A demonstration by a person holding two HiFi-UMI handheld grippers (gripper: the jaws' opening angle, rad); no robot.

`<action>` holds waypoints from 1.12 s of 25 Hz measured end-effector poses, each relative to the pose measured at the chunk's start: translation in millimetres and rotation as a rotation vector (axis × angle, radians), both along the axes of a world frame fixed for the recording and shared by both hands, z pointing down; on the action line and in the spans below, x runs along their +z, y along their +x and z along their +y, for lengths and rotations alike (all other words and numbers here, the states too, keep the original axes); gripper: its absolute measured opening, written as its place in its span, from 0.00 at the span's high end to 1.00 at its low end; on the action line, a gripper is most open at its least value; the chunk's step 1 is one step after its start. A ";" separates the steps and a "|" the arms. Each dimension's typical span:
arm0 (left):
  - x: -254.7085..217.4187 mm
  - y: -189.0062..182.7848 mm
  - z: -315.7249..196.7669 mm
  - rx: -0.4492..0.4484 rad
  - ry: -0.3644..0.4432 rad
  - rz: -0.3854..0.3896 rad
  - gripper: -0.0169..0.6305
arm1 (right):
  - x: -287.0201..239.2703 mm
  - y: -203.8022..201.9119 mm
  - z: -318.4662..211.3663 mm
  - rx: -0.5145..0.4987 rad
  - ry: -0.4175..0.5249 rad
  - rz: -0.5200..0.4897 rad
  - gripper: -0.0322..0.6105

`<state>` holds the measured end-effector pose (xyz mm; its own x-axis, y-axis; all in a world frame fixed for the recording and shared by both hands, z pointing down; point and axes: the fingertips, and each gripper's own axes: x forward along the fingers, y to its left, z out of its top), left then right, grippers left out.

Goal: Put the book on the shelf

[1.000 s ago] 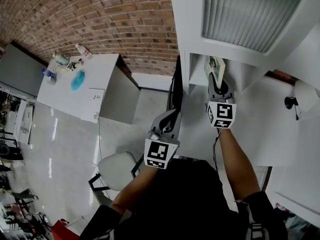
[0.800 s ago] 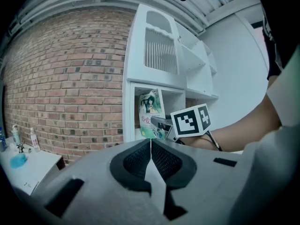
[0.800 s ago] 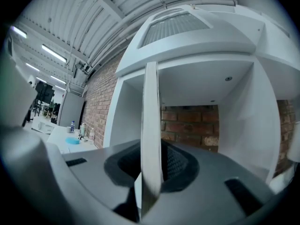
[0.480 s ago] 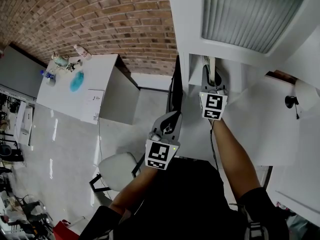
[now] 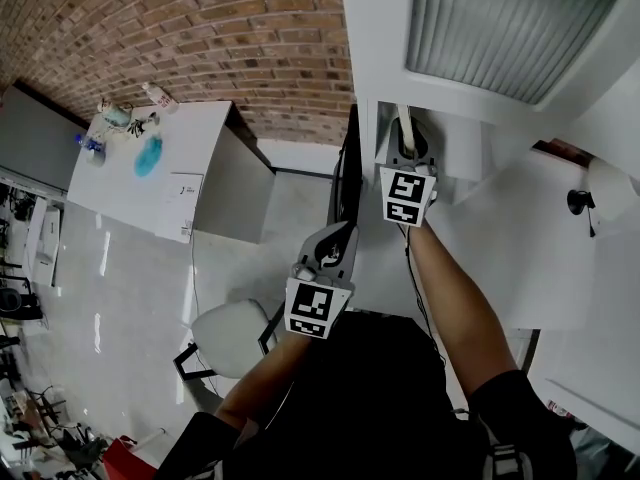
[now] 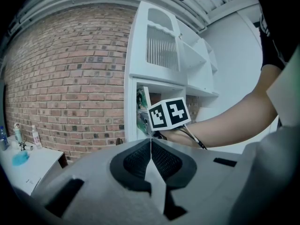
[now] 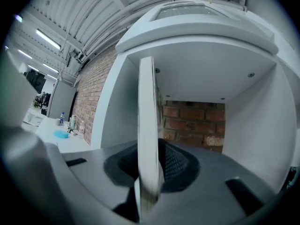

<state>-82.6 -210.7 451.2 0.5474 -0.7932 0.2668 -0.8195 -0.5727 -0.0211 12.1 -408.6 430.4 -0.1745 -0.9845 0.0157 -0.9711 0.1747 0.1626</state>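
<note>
The book [image 7: 147,125] stands upright and edge-on between the jaws of my right gripper [image 7: 151,168], which is shut on its lower edge. In the head view the right gripper [image 5: 408,148] reaches into the open compartment of the white shelf [image 5: 372,58], and the book [image 5: 405,120] shows as a thin pale strip inside it. The left gripper view catches the book's cover [image 6: 142,108] just inside the compartment's left wall, beside the marker cube. My left gripper [image 5: 343,233] hangs lower and to the left of the shelf, shut with nothing in it [image 6: 151,150].
The compartment has a brick back wall [image 7: 194,123] and white side walls. Above it sits a cabinet with a ribbed panel [image 5: 500,18]. A white desk [image 5: 190,148] with bottles stands at the left by the brick wall, a white chair [image 5: 230,333] below it.
My right gripper has moved forward and a little left with the book, carrying it deeper into the shelf compartment. The left gripper has stayed almost where it was.
</note>
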 end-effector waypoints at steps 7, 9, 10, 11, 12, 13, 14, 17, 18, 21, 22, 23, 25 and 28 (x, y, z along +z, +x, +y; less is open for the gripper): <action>4.6 -2.2 3.0 -0.016 -0.004 0.001 0.95 | 3.7 -10.7 -8.1 0.009 -0.027 0.074 0.83; 5.8 -3.0 3.2 -0.021 -0.003 -0.002 0.95 | 5.9 -13.7 -9.9 -0.024 -0.024 0.044 0.83; 5.9 -3.8 3.5 -0.024 -0.003 -0.002 0.95 | 6.7 -15.8 -10.1 -0.044 -0.025 0.026 0.82; 6.0 -4.7 3.8 -0.026 -0.003 -0.003 0.95 | 6.7 -17.5 -9.6 -0.060 -0.028 0.008 0.79; 6.2 -5.6 4.0 -0.028 -0.003 -0.003 0.95 | 6.1 -18.3 -8.7 -0.069 -0.032 -0.010 0.76; 6.4 -6.0 3.9 -0.029 -0.004 -0.002 0.95 | 5.3 -18.1 -7.6 -0.074 -0.035 -0.028 0.74; 6.5 -5.7 3.6 -0.030 -0.004 -0.001 0.95 | 4.4 -17.2 -6.2 -0.077 -0.037 -0.044 0.72; 4.2 -2.6 2.7 -0.027 -0.002 0.006 0.95 | -0.5 -15.8 1.3 -0.094 -0.030 -0.049 0.67; 2.8 -1.3 2.3 -0.025 0.000 0.009 0.95 | -3.2 -16.4 4.9 -0.104 -0.021 -0.041 0.66; 0.1 3.3 -0.7 -0.022 0.005 0.015 0.95 | -9.6 -19.3 13.6 -0.137 -0.001 -0.031 0.66; -0.4 5.6 -1.8 -0.021 0.006 0.020 0.95 | -10.2 -19.2 15.8 -0.144 -0.002 -0.032 0.66; -1.0 8.4 -2.5 -0.018 0.007 0.025 0.95 | -10.8 -18.7 18.5 -0.150 -0.002 -0.032 0.66; -2.1 13.7 -2.8 -0.011 0.009 0.033 0.95 | -12.9 -18.4 25.8 -0.163 0.005 -0.028 0.66; -3.5 17.6 -4.6 -0.007 0.013 0.038 0.95 | -15.3 -20.0 37.6 -0.185 0.007 0.009 0.68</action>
<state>-65.0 -215.3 447.8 0.5518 -0.8000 0.2356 -0.8236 -0.5671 0.0031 -7.8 -371.0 415.1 -0.3527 -0.9357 0.0113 -0.9208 0.3493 0.1735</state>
